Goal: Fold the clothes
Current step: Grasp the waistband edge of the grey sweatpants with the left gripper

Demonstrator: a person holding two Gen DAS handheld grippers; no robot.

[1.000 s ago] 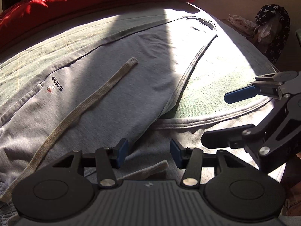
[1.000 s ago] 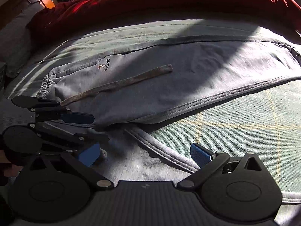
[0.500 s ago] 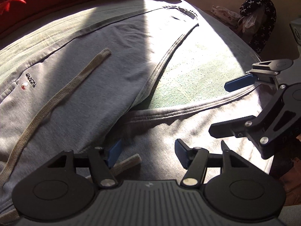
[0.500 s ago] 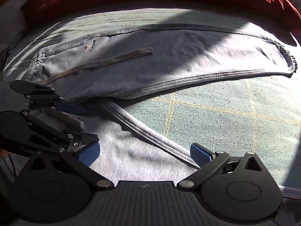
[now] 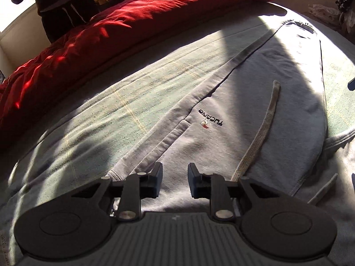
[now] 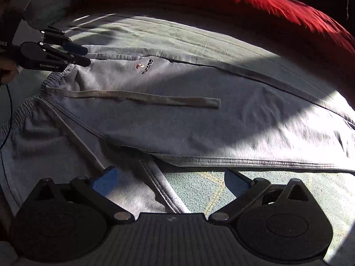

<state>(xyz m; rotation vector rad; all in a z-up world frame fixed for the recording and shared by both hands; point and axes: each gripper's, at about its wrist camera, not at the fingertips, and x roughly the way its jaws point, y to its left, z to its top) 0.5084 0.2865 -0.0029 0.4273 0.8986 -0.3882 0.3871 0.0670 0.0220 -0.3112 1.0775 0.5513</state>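
Left gripper point(image 5: 174, 182) part-open above sweatpants point(image 5: 255, 115).

Sweatpants point(image 6: 199, 119) lie spread across a bed sheet point(image 5: 106, 119), with a bunched duvet point(image 5: 137, 20) behind them along the far side of the bed. A drawstring point(image 6: 142, 97) rests on top of the sweatpants, running from the waistband toward the legs. The left gripper point(image 6: 76, 54) sits at the sweatpants' waistband, while the right gripper point(image 6: 170, 181) is just before their crotch seam.
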